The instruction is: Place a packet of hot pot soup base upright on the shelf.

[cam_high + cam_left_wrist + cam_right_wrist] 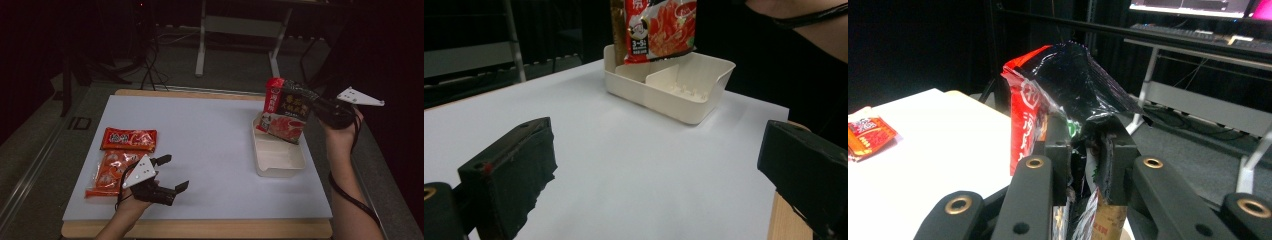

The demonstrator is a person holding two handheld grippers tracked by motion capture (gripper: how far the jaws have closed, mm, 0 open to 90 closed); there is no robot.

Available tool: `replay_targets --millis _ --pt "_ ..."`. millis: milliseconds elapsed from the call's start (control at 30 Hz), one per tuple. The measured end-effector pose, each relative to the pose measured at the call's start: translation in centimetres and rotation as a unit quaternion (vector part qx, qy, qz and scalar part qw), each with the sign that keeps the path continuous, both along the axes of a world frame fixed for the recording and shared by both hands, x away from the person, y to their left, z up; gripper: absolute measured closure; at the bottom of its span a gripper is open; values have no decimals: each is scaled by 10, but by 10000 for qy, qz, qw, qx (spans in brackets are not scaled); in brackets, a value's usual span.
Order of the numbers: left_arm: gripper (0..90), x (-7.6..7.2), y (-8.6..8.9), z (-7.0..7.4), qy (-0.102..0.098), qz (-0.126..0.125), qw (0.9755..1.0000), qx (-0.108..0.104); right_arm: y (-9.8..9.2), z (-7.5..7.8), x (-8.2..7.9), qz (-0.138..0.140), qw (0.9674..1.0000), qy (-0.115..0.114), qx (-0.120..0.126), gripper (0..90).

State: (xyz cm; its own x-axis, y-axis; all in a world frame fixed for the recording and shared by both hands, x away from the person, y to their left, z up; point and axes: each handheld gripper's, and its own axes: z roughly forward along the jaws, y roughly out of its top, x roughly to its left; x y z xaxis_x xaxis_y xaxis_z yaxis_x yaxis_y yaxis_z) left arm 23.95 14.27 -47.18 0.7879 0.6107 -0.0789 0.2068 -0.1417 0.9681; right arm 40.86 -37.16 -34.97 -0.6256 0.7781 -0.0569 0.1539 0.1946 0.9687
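My right gripper (316,106) is shut on a black and red food packet (286,110), pinching its upper right edge. The packet hangs upright over the far end of a cream divided tray (280,160) at the right of the white mat. In the right gripper view the crumpled packet (1068,85) is squeezed between the two black jaws. My left gripper (175,172) rests low near the mat's front left, its jaws wide open with nothing between them. In the left gripper view the tray (684,100) lies ahead with the packet (659,30) hanging over its far end.
Two orange-red snack packets lie at the mat's left: one flat (129,139) and one clear-fronted (110,172) beside my left gripper. The white mat (200,150) sits on a wooden table. A grey frame (240,30) stands on the floor behind.
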Motion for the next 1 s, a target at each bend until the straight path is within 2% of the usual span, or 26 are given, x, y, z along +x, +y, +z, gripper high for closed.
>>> replay_targets --millis 133,333,400,767,1000 --pt "26 0 -1 -2 28 -11 10000 -5 -1 -8 5 90 10000 0 -36 778" --pt "26 0 -1 -3 42 -20 10000 12 6 -18 10 -18 9993 -124 -350 776" --pt "26 0 -1 -3 51 -12 10000 -15 8 -21 13 11 9992 -114 -382 775" --pt "26 -1 -1 -4 49 -27 10000 18 16 -32 18 250 9993 65 -287 766" --pt "26 -1 0 -5 62 -15 10000 -16 13 -42 18 281 9994 166 -85 757"
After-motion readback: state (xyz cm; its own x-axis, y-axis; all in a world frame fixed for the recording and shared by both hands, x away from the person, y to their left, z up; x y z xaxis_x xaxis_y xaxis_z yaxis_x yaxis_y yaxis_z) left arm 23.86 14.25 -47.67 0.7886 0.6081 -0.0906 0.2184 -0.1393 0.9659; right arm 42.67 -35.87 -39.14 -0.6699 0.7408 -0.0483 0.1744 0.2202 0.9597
